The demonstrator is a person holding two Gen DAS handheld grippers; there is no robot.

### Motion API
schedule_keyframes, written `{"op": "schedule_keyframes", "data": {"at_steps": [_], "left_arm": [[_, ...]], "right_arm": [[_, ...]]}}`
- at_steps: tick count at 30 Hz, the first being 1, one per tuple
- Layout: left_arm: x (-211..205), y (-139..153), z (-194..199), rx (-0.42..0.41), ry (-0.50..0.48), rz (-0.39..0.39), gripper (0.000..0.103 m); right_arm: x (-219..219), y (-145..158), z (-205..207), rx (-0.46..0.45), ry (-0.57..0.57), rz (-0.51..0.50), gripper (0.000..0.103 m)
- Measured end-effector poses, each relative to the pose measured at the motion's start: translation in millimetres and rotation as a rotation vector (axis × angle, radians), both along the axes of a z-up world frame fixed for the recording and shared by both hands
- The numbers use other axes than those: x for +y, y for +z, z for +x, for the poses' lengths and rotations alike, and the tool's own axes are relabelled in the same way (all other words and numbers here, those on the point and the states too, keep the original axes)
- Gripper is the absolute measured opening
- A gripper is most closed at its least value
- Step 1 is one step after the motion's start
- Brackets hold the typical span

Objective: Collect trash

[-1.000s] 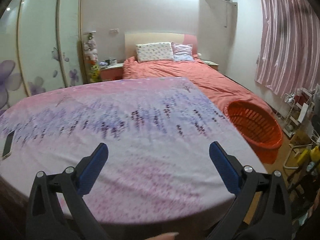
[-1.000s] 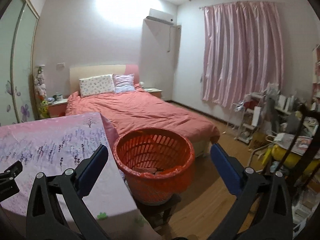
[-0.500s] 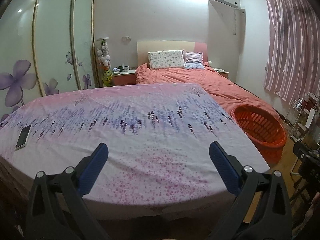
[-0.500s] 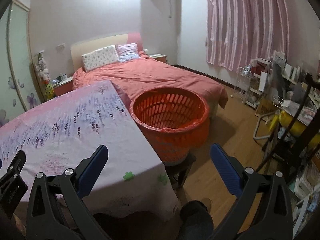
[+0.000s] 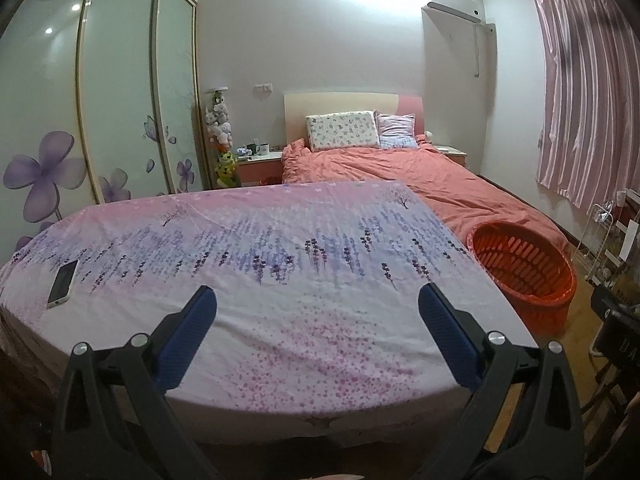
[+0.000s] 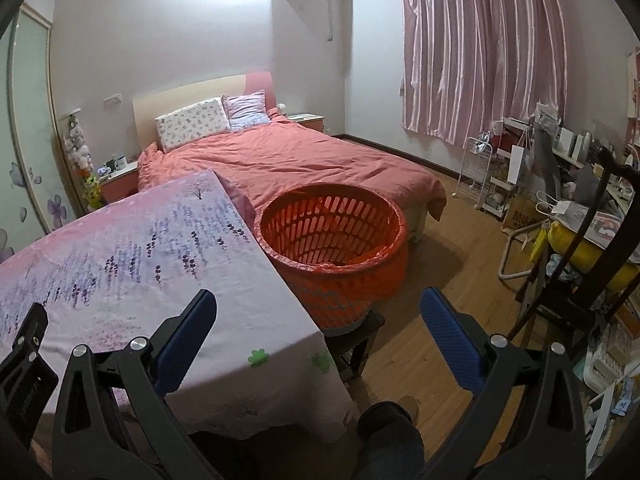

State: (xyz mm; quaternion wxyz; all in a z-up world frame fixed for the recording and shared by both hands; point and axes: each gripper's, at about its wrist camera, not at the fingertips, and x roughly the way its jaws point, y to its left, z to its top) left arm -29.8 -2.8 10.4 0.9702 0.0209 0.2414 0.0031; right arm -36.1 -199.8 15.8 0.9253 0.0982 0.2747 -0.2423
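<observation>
Left wrist view: we log left gripper (image 5: pixel 316 304), right gripper (image 6: pixel 318 306), fingers apart, empty. No trash visible on counter (image 5: pixel 256 248). Basket (image 6: pixel 332 232) beside counter: light, rigid; take by rim.

The right tongs (image 6: pixel 318 304) gape empty above the tabletop (image 6: pixel 120 256) corner; the orange basket (image 6: pixel 334 248) stands just beside that tabletop, on a dark stool (image 6: pixel 360 334).

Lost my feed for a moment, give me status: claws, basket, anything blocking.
Left claw open, empty. Right claw open, empty. Orange basket on stool beside table. No trash visible on tablecloth, only a phone. Nothing blocking.
</observation>
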Motion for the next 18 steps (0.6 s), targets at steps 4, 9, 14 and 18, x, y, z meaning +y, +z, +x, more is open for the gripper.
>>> {"op": "schedule_keyframes", "data": {"at_steps": [4,9,14,18], "left_arm": [[0.0,5.9,-1.3,-0.011,0.001,-0.01,0.099],[0.9,9.5,-0.7,-0.007,0.001,-0.023,0.099],[-0.5,10.0,-2.7,-0.011,-0.01,-0.026,0.099],[-3.5,9.3,-4.5,-0.014,-0.02,-0.022,0.099]], "right_arm": [[2.3,3.5,-0.4,-0.008,0.008,-0.01,0.101],[1.8,5.6,-1.8,-0.019,0.007,-0.008,0.101],[-0.3,5.9,-2.3,-0.023,0.009,0.002,0.101],[0.8,5.2,-1.5,-0.018,0.016,0.005,0.101]]}}
